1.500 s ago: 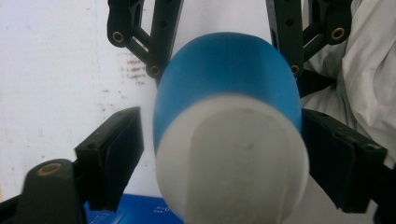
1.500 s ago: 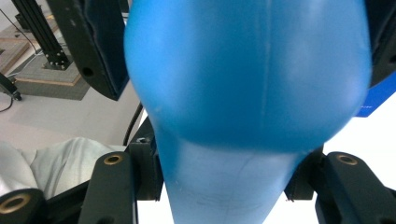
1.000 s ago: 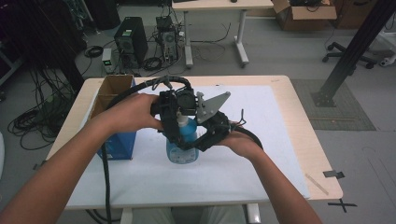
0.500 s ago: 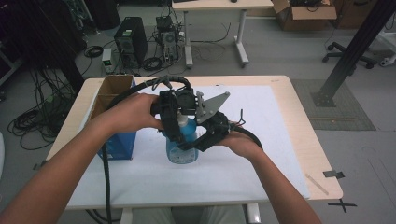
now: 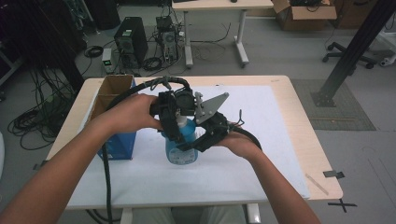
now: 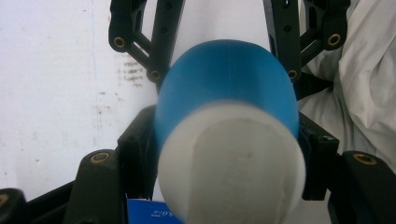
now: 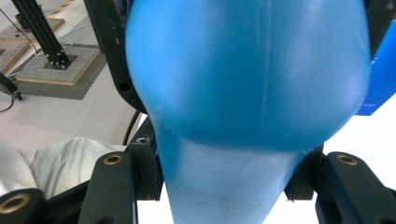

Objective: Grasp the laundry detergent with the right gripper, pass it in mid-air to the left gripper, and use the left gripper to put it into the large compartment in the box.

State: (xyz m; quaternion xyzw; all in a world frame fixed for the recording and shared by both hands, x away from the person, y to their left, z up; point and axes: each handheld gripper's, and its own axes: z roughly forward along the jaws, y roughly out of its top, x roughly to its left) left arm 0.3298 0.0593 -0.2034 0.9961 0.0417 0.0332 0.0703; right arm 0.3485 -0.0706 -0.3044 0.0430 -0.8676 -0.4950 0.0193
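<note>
A blue bottle (image 5: pixel 183 150) with a white cap stands upright on the white sheet at the table's middle. My left gripper (image 5: pixel 173 122) comes down on its top from the left. In the left gripper view its jaws press both sides of the white cap (image 6: pixel 229 163), so the left gripper (image 6: pixel 226 142) is shut on the cap. My right gripper (image 5: pixel 200 140) reaches in from the right, its grey plate above it. In the right gripper view the right gripper (image 7: pixel 229 163) is shut on the blue bottle (image 7: pixel 247 70), which blocks most of what lies beyond.
An open blue cardboard box (image 5: pixel 115 114) stands at the table's left, close to my left forearm. The white sheet (image 5: pixel 266 126) covers most of the wooden table (image 5: pixel 308 135). Cables trail from both grippers across the left and right of the bottle.
</note>
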